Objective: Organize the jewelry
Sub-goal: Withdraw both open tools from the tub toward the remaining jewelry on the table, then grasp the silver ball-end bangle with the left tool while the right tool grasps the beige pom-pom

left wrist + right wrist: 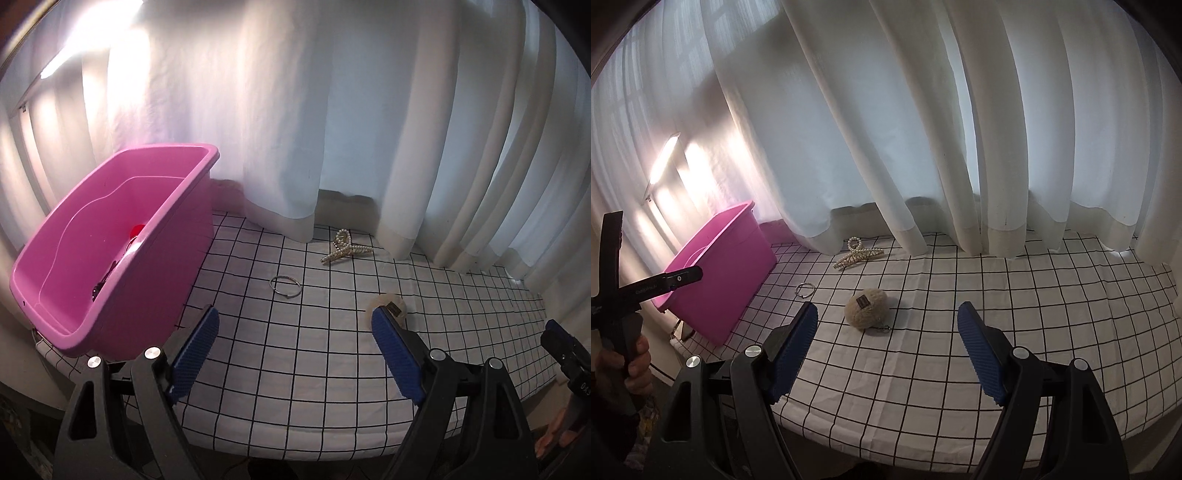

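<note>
Both my left hand-held gripper [293,321] and right hand-held gripper [888,315] gape empty; fuzzy keychain [865,308] lies just ahead between the right's fingers.

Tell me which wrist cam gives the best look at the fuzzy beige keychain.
Right wrist. The fuzzy beige keychain lies unobstructed on the checked cloth, with its dark label and metal clasp visible. In the left wrist view the keychain is half hidden behind one blue fingertip of the left gripper.
</note>
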Demonstrator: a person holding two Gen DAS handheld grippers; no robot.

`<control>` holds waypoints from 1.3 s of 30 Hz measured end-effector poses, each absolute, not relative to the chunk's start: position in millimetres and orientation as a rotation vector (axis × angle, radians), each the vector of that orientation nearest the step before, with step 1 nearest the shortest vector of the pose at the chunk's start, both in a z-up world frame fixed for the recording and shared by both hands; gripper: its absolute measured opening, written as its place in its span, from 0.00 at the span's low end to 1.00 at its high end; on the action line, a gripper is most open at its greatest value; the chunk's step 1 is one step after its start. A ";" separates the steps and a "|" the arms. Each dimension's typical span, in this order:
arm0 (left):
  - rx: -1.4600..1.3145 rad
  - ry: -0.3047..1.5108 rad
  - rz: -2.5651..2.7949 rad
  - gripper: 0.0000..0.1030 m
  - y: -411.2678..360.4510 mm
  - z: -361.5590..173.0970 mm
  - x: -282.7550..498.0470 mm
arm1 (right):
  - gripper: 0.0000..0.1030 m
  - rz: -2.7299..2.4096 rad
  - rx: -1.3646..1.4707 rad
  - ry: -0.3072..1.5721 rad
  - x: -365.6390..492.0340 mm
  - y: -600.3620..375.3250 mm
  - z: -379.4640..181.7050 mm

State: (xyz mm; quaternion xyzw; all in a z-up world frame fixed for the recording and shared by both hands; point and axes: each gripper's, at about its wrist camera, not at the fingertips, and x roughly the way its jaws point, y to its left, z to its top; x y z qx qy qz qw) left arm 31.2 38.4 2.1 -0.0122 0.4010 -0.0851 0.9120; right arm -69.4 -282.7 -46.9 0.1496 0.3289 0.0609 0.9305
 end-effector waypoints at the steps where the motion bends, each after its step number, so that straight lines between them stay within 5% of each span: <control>1: -0.022 0.840 -0.186 0.81 37.4 -3.2 41.5 | 0.72 0.114 0.318 0.681 -63.9 -279.0 -50.2; 19: 0.063 1.027 -0.278 0.81 26.3 -124.8 177.0 | 0.72 -0.002 0.380 0.849 47.4 -193.0 -135.4; 39: 0.132 1.071 -0.293 0.81 14.7 -186.5 210.7 | 0.72 -0.094 0.311 0.940 102.4 -175.5 -191.3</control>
